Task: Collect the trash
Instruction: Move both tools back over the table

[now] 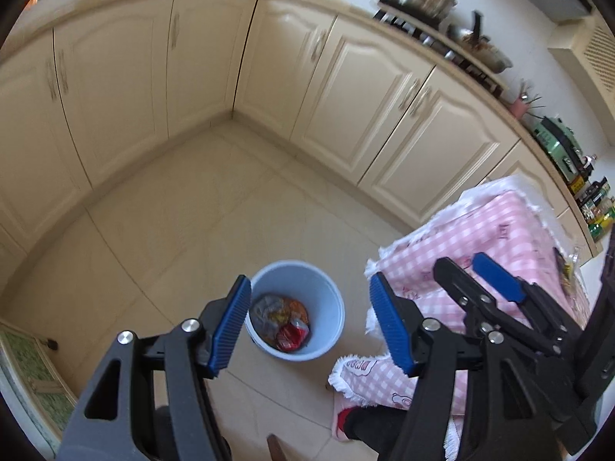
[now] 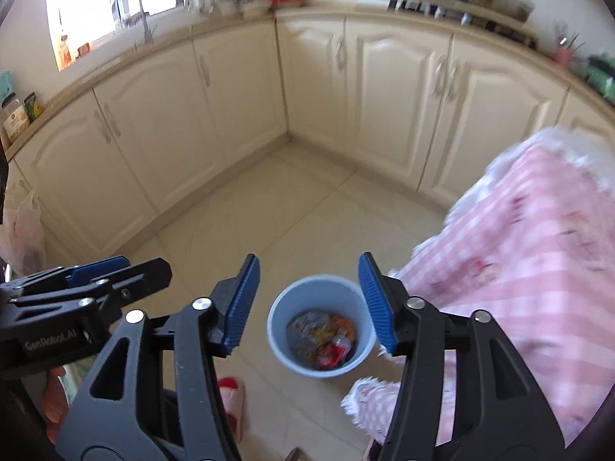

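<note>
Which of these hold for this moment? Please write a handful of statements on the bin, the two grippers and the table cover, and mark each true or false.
1. The blue bin stands on the floor with wrappers inside. True.
2. The right gripper is clamped on a red wrapper. False: its jaws are apart with nothing between them; the red wrapper lies in the bin.
3. The left gripper is open and empty. True.
4. The bin sits on top of the pink checked cloth. False: it stands on the tiles beside the cloth.
5. The cabinet doors behind the bin are closed. True.
</note>
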Action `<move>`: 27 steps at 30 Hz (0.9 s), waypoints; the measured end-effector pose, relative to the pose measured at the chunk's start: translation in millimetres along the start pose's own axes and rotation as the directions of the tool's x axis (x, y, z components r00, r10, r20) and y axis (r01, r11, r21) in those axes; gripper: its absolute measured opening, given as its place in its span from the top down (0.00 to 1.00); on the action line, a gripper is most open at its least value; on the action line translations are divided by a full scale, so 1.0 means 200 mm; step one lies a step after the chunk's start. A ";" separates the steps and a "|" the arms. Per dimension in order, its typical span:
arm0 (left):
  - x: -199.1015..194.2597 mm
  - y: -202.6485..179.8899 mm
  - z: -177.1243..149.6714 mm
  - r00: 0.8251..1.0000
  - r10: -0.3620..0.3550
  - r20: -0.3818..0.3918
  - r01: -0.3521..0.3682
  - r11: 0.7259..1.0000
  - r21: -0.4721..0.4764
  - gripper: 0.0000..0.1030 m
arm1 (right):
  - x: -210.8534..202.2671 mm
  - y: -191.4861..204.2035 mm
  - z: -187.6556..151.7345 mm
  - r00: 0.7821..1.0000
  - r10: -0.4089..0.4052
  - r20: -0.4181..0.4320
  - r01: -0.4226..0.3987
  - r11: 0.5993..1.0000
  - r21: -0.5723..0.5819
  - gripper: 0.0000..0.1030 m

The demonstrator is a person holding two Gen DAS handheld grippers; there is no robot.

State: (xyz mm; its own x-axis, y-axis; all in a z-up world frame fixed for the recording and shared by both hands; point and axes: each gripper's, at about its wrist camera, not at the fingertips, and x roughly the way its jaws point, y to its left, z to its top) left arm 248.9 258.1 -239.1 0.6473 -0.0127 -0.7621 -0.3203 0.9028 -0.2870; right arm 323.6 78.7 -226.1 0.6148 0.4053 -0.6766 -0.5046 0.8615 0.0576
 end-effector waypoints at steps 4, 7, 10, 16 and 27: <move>-0.22 -0.12 0.00 0.996 -0.004 0.092 -0.003 0.998 0.069 0.36 | -0.23 -0.01 0.02 0.997 -0.018 0.072 0.019 1.000 -0.006 0.44; -0.36 -0.22 0.00 0.989 -0.011 0.150 -0.006 0.994 0.110 0.35 | -0.38 -0.06 0.02 0.992 -0.042 0.121 0.040 0.999 0.012 0.42; -0.47 -0.33 -0.03 0.980 -0.011 0.201 -0.019 0.989 0.146 0.35 | -0.55 -0.18 0.00 0.984 -0.066 0.167 0.058 0.997 0.055 0.40; -0.54 -0.64 -0.09 0.972 -0.044 0.229 -0.018 0.965 0.262 0.34 | -0.84 -0.43 -0.08 0.959 -0.158 0.236 0.126 0.981 0.146 0.37; -0.35 -1.21 -0.30 0.987 -0.146 0.069 0.096 0.872 0.479 0.33 | -1.11 -1.05 -0.36 0.906 -0.384 0.180 0.295 0.876 0.382 0.32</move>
State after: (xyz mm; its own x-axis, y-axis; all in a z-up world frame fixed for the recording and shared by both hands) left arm 240.3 14.7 -150.9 0.7335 -0.1147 -0.6699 0.1141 0.9925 -0.0450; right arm 249.3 -214.5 -141.0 0.8594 0.0918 -0.5031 -0.0290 0.9909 0.1312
